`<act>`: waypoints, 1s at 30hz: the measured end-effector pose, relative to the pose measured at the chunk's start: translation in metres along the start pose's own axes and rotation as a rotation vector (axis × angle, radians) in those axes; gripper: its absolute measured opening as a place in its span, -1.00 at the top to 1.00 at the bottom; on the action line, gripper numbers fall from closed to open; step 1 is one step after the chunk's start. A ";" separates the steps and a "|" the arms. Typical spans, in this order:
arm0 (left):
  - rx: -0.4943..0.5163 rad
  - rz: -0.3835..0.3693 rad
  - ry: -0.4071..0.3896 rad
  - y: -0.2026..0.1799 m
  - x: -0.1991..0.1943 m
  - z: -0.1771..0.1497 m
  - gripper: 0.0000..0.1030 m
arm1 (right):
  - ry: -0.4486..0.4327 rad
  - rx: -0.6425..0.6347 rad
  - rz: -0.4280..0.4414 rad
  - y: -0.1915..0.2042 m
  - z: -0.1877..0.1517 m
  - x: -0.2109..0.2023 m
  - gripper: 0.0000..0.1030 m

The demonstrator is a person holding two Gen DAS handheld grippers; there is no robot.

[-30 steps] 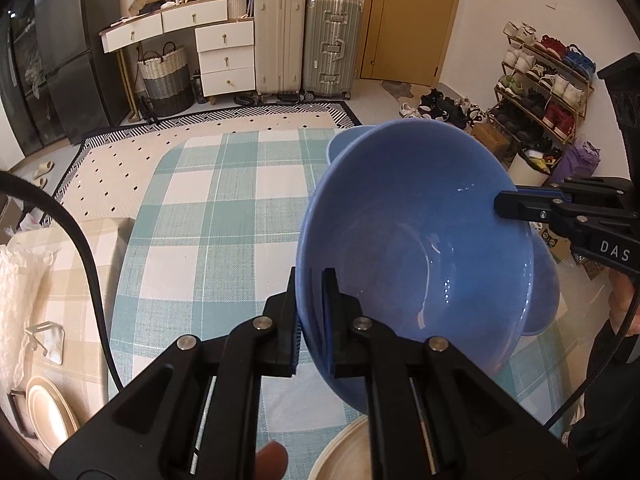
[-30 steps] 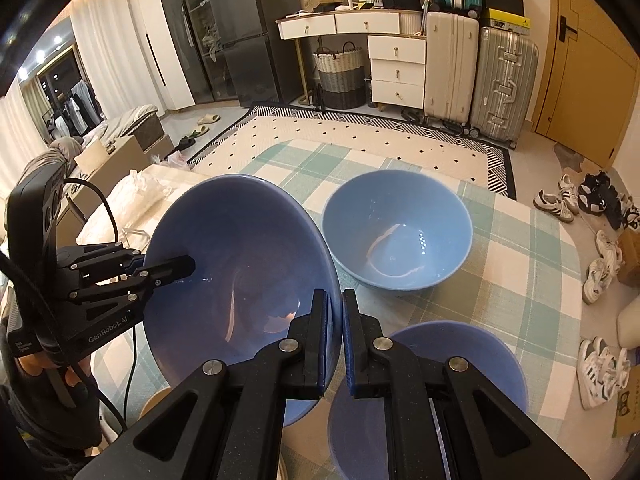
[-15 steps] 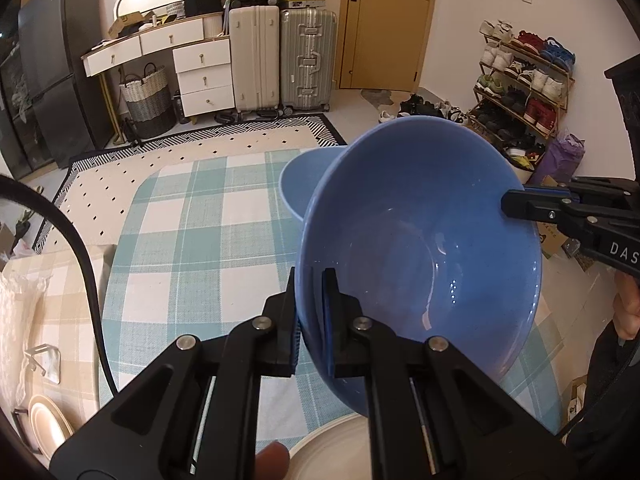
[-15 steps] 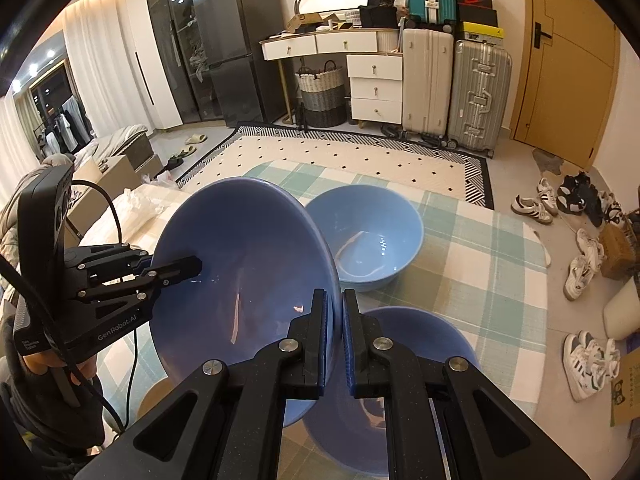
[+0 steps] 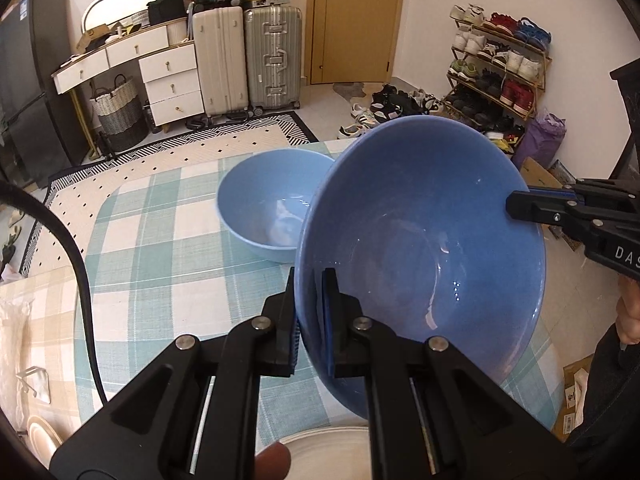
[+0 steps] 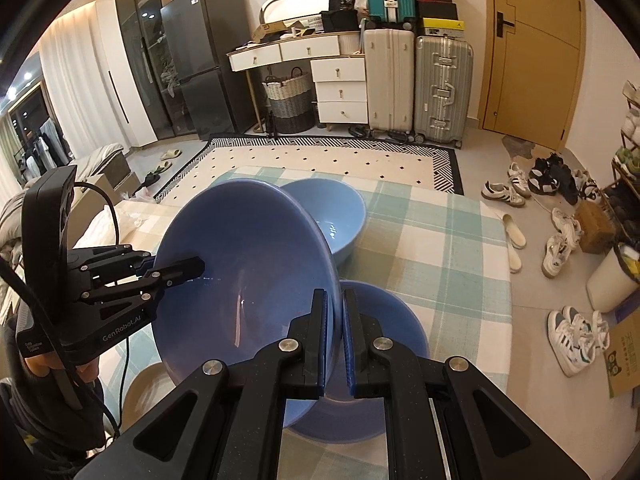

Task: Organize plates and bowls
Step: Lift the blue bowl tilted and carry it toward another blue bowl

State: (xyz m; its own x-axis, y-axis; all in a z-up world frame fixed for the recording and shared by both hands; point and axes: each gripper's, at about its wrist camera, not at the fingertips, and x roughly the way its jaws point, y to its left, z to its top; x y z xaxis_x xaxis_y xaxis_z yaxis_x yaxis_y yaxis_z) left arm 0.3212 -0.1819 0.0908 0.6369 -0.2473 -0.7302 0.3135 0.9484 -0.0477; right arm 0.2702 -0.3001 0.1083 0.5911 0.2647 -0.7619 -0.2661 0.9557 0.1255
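Held bowl: a big blue bowl (image 5: 420, 248) is up off the table, tilted steeply, its hollow turned toward the person, gripped at opposite sides of its rim by both tools at once.

Left gripper: the left gripper (image 5: 310, 320) has its two fingers pinched on the near rim of that bowl, one pad inside and one outside. From the other camera it shows as the black tool (image 6: 188, 266) reaching in from the left onto the rim.

Right gripper: the right gripper (image 6: 336, 324) is clamped the same way on the opposite rim, fingers narrow with the blue wall between them. In the left view it comes in from the right edge (image 5: 520, 204).

Second bowl: a paler blue bowl (image 5: 268, 208) sits upright on the table beyond the raised one, empty.

Third bowl: another blue bowl (image 6: 384, 320) rests on the table directly under the right gripper, partly hidden by the lifted bowl.

Table: covered in a green and white checked cloth (image 6: 440, 240).

Plate: a pale round rim (image 5: 320, 440) peeks out at the near table edge below the left gripper; probably a plate, though most of it is covered.

Room behind: suitcases (image 6: 442, 88) and a white chest of drawers (image 6: 340, 92) stand against the far wall.
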 end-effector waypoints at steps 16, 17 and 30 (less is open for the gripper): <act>0.046 -0.031 0.069 -0.041 0.059 0.007 0.89 | 0.059 0.090 -0.044 -0.043 -0.024 0.018 0.86; 0.046 -0.032 0.073 -0.039 0.063 0.007 0.89 | 0.062 0.093 -0.045 -0.045 -0.025 0.020 0.86; 0.058 -0.039 0.124 -0.037 0.106 0.004 0.89 | 0.101 0.129 -0.047 -0.059 -0.034 0.046 0.86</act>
State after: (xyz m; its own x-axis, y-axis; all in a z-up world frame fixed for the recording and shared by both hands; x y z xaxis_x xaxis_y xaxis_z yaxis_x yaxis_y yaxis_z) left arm 0.3797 -0.2435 0.0178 0.5325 -0.2538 -0.8075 0.3785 0.9247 -0.0411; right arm 0.2870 -0.3489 0.0439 0.5196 0.2109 -0.8280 -0.1358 0.9771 0.1637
